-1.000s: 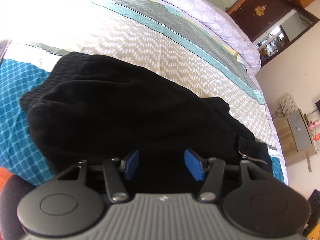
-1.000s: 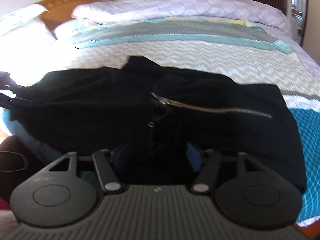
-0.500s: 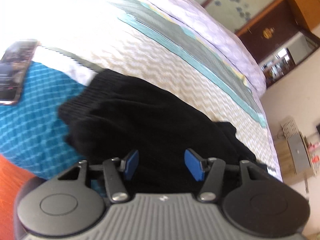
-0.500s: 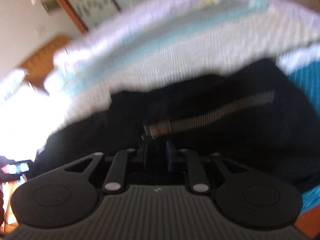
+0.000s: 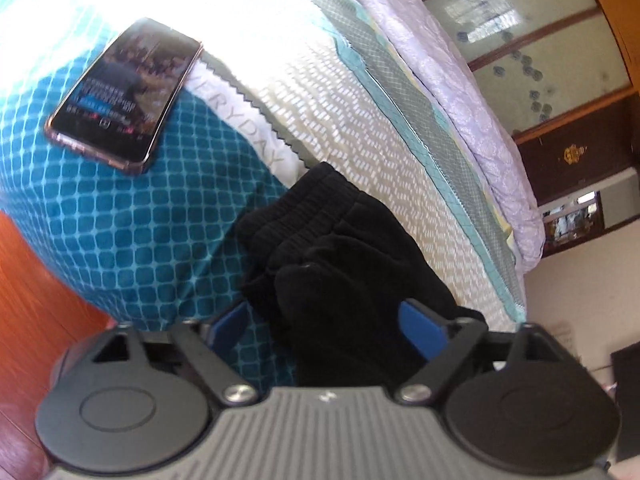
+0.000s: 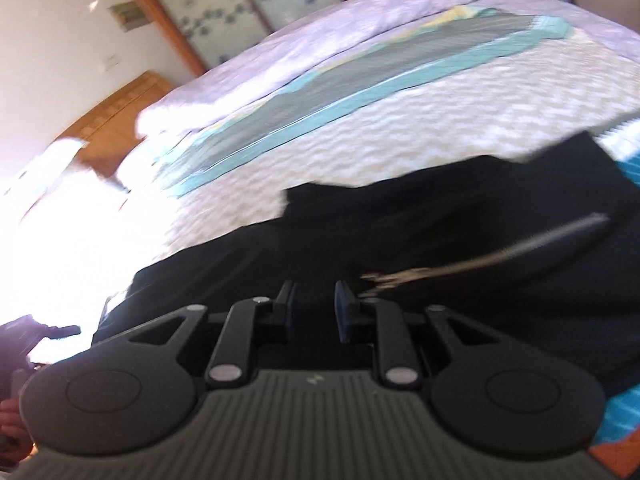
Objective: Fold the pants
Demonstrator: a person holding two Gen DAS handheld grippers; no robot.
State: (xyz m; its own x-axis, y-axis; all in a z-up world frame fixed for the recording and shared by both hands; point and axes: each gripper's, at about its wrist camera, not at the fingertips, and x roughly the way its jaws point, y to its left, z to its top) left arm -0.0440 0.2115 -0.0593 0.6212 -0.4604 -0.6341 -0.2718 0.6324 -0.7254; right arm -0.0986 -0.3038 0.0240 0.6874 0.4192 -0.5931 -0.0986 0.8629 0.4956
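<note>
**Pants gripped on the right, freed on the left**

Pants (image 5: 340, 264) lie bunched along the near edge of the bed (image 5: 360, 128), and every place below is given from them. Start at your left: a phone (image 5: 124, 92) rests on the teal patch of the bedspread, well apart from the ribbed waistband end of the black cloth. Your left gripper (image 5: 326, 330) has just been opening; its blue pads (image 5: 422, 330) now stand spread wide, one on each side of a fold of the pants, with the fabric between them but neither pad pressing on it. A second ago that gripper sat narrower over the middle of the cloth; now it faces the waistband end, so you appear to be lining up a fresh grab there.

Moving right, your right gripper (image 6: 314, 308) has drawn in from a wide gap to a narrow one, then eased slightly, and black cloth fills that gap just beside the zipper (image 6: 500, 254). It looks pinched on the fabric, though blur hides the contact.

That leaves one side anchored. Close the left pads on the waistband before you lift, or the fold will likely drag unevenly.
</note>
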